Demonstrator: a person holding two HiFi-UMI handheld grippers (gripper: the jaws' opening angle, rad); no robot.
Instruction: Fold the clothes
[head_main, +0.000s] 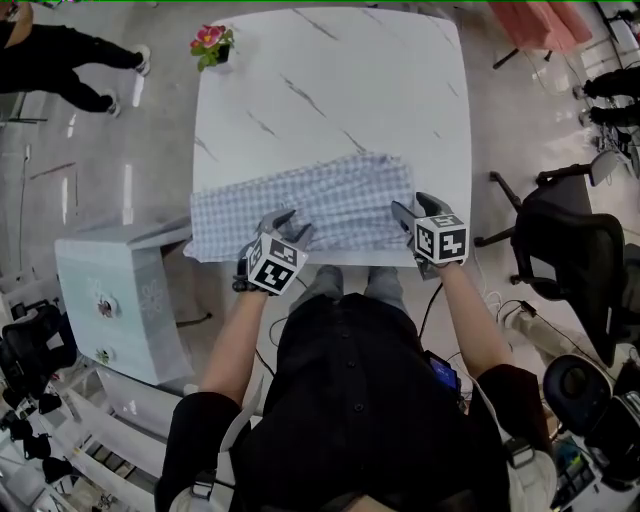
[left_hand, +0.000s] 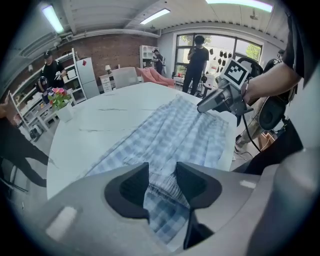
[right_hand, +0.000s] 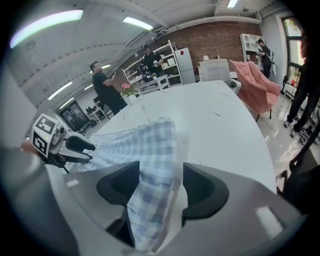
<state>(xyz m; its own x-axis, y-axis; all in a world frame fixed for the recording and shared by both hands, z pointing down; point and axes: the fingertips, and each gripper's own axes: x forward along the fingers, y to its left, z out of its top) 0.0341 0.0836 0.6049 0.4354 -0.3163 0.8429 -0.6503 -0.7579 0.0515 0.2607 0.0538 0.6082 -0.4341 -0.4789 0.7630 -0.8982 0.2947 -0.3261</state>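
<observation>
- Checked garment (head_main: 310, 205): blue-and-white cloth, spread crumpled across the near half of the white marbled tabletop (head_main: 330, 80); its near hem lies at the tabletop's near edge
- Left tool (head_main: 290, 226): at the garment's near-left part, marker cube facing up; its jaws stand apart, released
- Left gripper view: the left tool (left_hand: 162, 172) shows a gathered band of the garment (left_hand: 175, 130) lying in the gap between its jaws, not clamped; the head view gives only the tool's top here
- Right tool (head_main: 410, 205): at the garment's near-right corner, jaws wide apart, released
- Right gripper view: the right tool (right_hand: 161, 172) has the garment's (right_hand: 150, 140) side edge running down between its jaws, nearer the left pad, with bare tabletop showing by the other
- Cross-sightings: the left gripper view catches the right tool (left_hand: 202, 106) over the cloth's far side; the right gripper view catches the left tool (right_hand: 89, 151) with its jaws spread
- Arms: both forearms bare, reaching forward from a black-clad torso, roughly parallel, tools tipped down towards the near edge
- Flower pot (head_main: 212, 42): pink blooms, at the tabletop's far-left corner, well apart from the garment
- Head view only: pale blue cabinet (head_main: 110, 300) on the floor at left, black office chair (head_main: 570, 250) at right
- Gripper views only: brick wall, shelving, standing people (left_hand: 197, 55), pink armchair (right_hand: 252, 75)
</observation>
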